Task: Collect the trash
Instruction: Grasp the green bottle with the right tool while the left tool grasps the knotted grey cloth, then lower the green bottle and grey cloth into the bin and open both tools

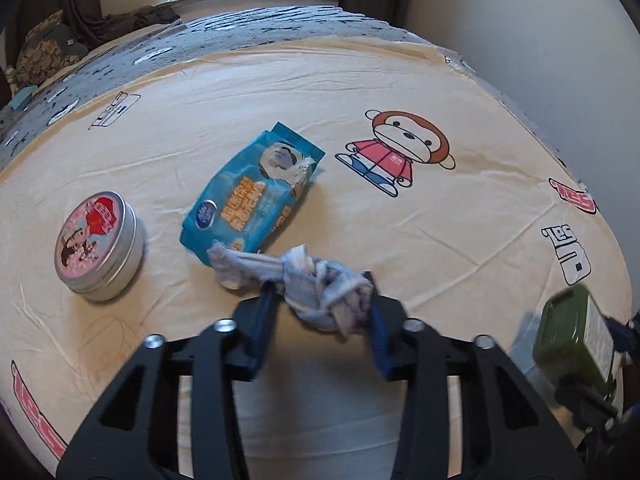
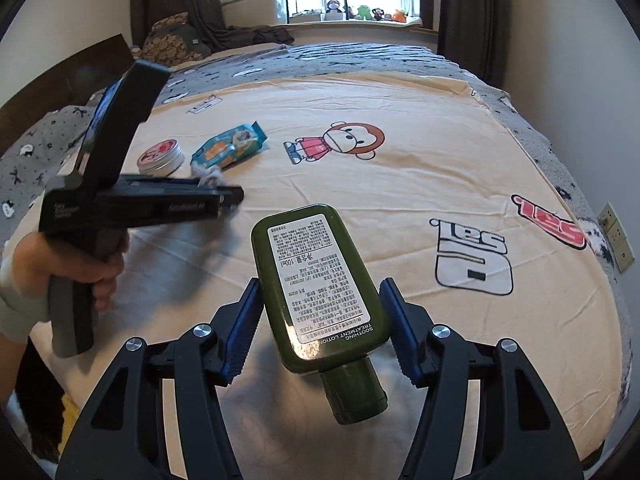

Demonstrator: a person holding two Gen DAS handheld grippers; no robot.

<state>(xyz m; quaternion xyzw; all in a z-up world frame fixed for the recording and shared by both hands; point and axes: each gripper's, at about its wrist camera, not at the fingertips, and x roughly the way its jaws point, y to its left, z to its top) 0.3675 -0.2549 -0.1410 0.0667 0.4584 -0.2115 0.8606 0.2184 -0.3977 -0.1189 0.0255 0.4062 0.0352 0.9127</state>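
At the far left of the cream bed sheet (image 1: 400, 240) sits a round tin (image 1: 99, 244), lid up, pink and red cartoon print on top, bare metal wall. Just beside it to the right lies a blue wipes pack (image 1: 250, 196) with orange lettering and a white flap peeled partly open at its far end. The pack's near corner touches the crumpled rag (image 1: 308, 280), a twisted, knotted wad of pale blue and white cloth with a loose tail trailing left towards the tin. My left gripper (image 1: 320, 300) pinches that wad between its blue pads, the knot bulging out between them. My left hand (image 2: 100, 272) wraps the grip below it.

Further right, my right gripper (image 2: 320, 316) carries a flat dark green lotion bottle (image 2: 320, 288), cap pointing back at me, white printed label facing up. Its shoulders sit between the blue pads, but I cannot tell whether both pads press on it; a sliver of gap shows on each side.

Beyond both tools the sheet runs wide and bare past a printed monkey figure (image 1: 394, 152). A grey blanket (image 1: 260, 32) borders its far edge, and the bed's right edge falls away beside a pale wall (image 1: 520, 20).
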